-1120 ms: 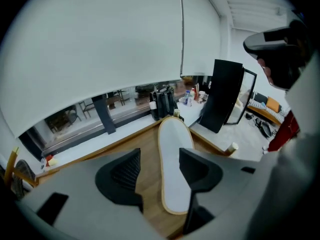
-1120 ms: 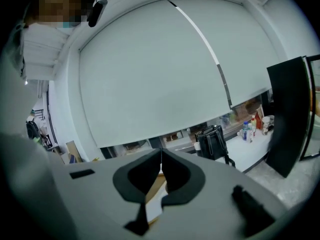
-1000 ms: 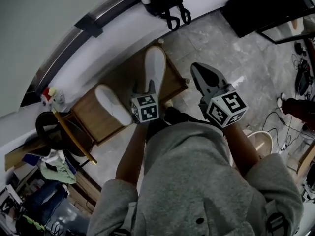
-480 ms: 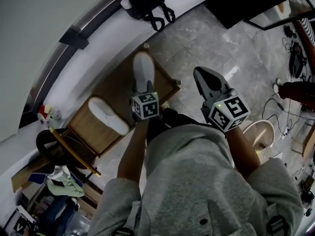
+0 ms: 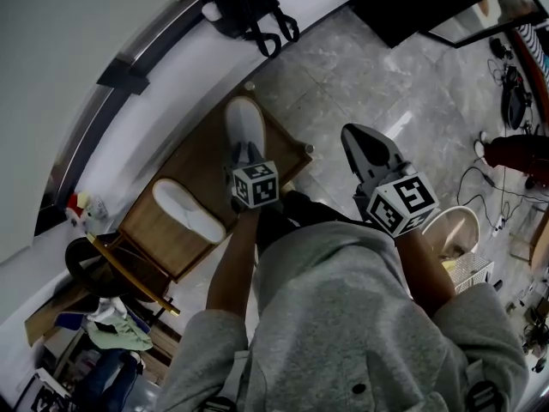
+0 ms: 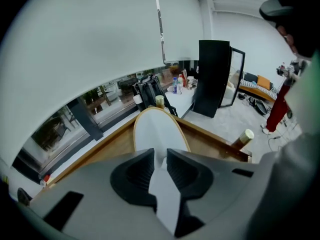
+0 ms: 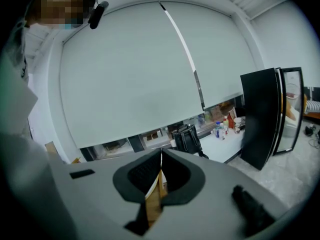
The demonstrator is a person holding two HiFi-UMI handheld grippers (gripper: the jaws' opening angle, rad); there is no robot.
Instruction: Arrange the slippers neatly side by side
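Looking down from my head, I see both slippers on the wood table (image 5: 206, 163). The far slipper (image 5: 244, 125) points away from me. The other slipper (image 5: 189, 211) lies well apart from it, out to the left and turned a different way.

My left gripper (image 5: 245, 150) is at the heel of the far slipper. Its own view (image 6: 160, 154) shows what the head view cannot: the jaws are closing, and the white heel (image 6: 159, 134) fills the thin gap between them. That view misses the other slipper.

My right gripper (image 5: 356, 140) hangs over the floor. Its own view (image 7: 160, 156) shows the jaws together, holding nothing, and no slipper.

A second ago my left jaws stood wide at this same heel. Both slippers lie where they did.
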